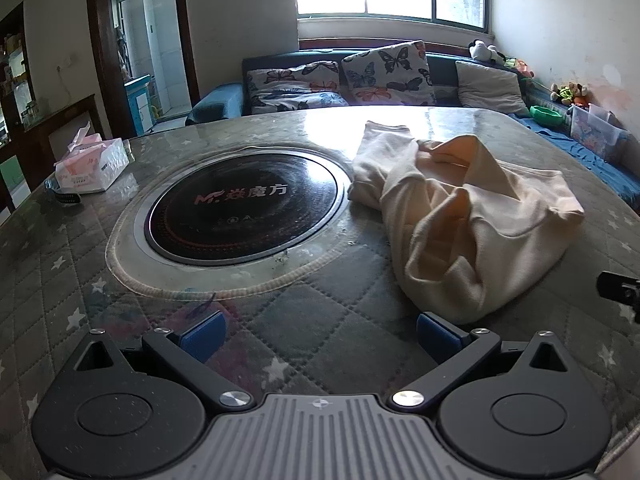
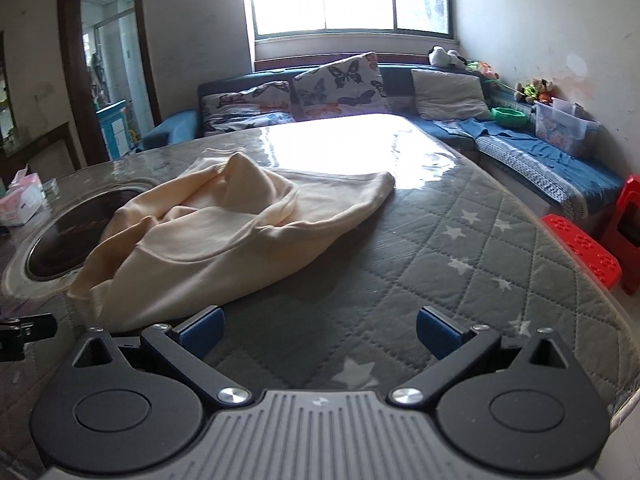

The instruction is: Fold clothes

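Garment: we see a cream garment (image 1: 460, 216) lying crumpled and unfolded on the bench (image 1: 320, 320), which has a grey quilted, star-printed cover under a clear sheet.
Garment and left gripper: our left gripper (image 1: 320, 334) sits low over the bench with the garment ahead and to its right; the nearest hem lies just beside the right blue fingertip (image 1: 434, 334), and we cannot tell whether they touch.
Garment and right gripper: our right gripper (image 2: 320, 330) has the garment (image 2: 224, 232) ahead and to its left, its near edge close to the left blue fingertip (image 2: 202, 330).
Gripper state: both are spread wide and grasp nothing.
Left view only: the whole round black cooktop (image 1: 244, 204) set into the bench, and a tissue box (image 1: 92, 164) at the far left.
Right view only: red plastic stools (image 2: 592, 252) beside the bench; the garment's edge covers part of the cooktop (image 2: 60, 248).
Both views: a blue sofa (image 1: 224, 102) with butterfly cushions under a bright window.
Pose: both grippers are level and pointed toward the sofa.
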{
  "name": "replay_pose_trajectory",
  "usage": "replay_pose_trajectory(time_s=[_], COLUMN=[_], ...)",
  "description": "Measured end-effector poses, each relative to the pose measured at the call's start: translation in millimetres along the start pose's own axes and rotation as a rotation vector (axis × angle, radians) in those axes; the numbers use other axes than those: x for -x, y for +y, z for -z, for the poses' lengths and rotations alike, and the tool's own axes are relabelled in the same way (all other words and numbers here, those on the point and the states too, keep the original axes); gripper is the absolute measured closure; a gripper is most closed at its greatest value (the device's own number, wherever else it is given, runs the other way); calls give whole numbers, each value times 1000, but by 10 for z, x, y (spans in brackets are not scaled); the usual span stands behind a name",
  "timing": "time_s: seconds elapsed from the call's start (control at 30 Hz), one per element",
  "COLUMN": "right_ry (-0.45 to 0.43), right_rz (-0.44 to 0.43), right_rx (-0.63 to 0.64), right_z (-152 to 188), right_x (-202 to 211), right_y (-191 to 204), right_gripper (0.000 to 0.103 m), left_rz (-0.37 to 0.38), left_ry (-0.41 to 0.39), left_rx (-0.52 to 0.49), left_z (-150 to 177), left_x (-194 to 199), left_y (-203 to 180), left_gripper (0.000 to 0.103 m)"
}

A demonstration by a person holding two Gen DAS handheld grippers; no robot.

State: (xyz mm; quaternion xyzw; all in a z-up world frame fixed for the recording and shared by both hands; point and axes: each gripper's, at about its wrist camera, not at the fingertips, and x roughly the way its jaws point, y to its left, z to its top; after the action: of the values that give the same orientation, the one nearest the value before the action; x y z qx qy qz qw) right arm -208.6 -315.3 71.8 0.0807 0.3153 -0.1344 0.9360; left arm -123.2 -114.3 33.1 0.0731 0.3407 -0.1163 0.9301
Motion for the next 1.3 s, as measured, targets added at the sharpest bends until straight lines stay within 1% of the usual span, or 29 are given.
replay_pose_trajectory(time_s=[0.4,0.63,1.03,1.3], right_ry=[12,21,36,38], right_rz=[-27,-31,-51,-63], right_rx=[58,68,72,84], right_z=[46,54,38,-42], right_x=[77,67,-19,-76], right_y=[154,188,224,254], right_gripper=[0,0,0,0], left_rz=[22,30,30,47], left_ry=[-3,13,34,33], left_rx=[-14,-34,-50,-54], left_z=[31,24,-34,-140], left_x=[77,52,-16,-79], left_y=[-101,-166,-213,-236], left_gripper=[0,0,0,0])
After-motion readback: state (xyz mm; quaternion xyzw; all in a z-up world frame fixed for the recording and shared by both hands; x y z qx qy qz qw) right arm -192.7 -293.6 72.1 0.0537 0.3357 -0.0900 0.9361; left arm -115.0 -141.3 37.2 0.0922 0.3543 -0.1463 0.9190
